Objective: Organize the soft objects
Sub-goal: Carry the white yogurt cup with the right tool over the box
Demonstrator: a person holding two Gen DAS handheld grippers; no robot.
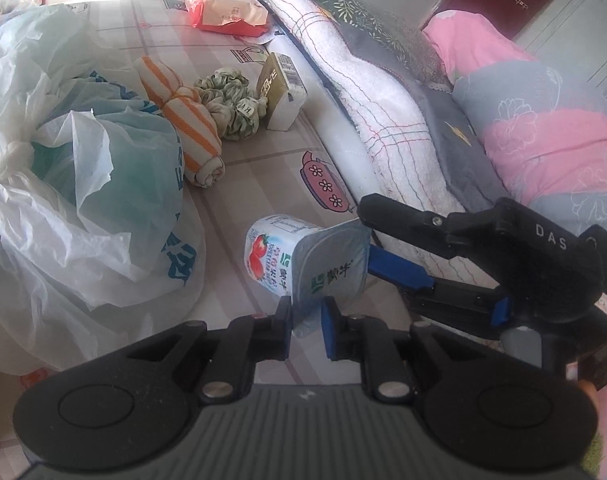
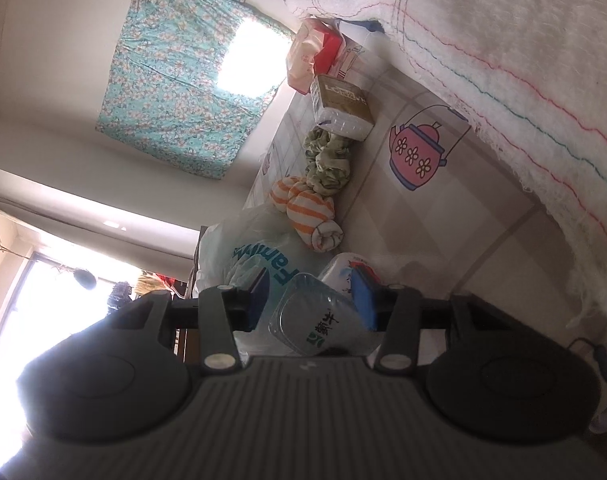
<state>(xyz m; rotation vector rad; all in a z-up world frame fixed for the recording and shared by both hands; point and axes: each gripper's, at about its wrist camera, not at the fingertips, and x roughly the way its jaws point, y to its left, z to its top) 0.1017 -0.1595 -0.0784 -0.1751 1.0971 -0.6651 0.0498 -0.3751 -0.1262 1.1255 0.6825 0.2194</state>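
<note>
Small white plastic yogurt cup [image 1: 271, 256] with a red strawberry print, tipped on its side at the near middle of the pale checked mat [image 1: 263, 168] printed with pink teapots. Long axis slanting from far left to near right: base toward the far left, silver foil lid [image 1: 331, 272] with green lettering facing near and right. Whether resting on the mat or just above it: cannot tell.

Left hand-held gripper [image 1: 307, 320] at the near edge, closed narrow, blue pads pinching the nearest corner of the foil lid.

Right hand-held gripper [image 1: 366, 236] reaching in from the right, about half spread, one finger above and one below the lid's right rim. From its own wrist view [image 2: 311, 296], cup between the two blue pads, lid toward the camera, right pad against the cup's wall, left pad at the lid's edge; apparently gripping the cup across its rim.

Farther back on the mat, well apart from the cup: orange-and-white striped rolled cloth [image 1: 191, 128], touching a scrunched green patterned cloth [image 1: 231, 104] on its right, then just beside that a brown-and-white boxy wrapped pack [image 1: 281, 92]. At the far end, a red-and-white soft tissue pack [image 1: 223, 8].

On the left, near the cup, a crumpled white plastic bag [image 1: 103, 184] with blue lettering, knotted at one side.

Along the right, a fluffy white blanket [image 1: 343, 80] with coloured stitching, and beyond it a pink-and-grey floral quilt [image 1: 543, 132].
</note>
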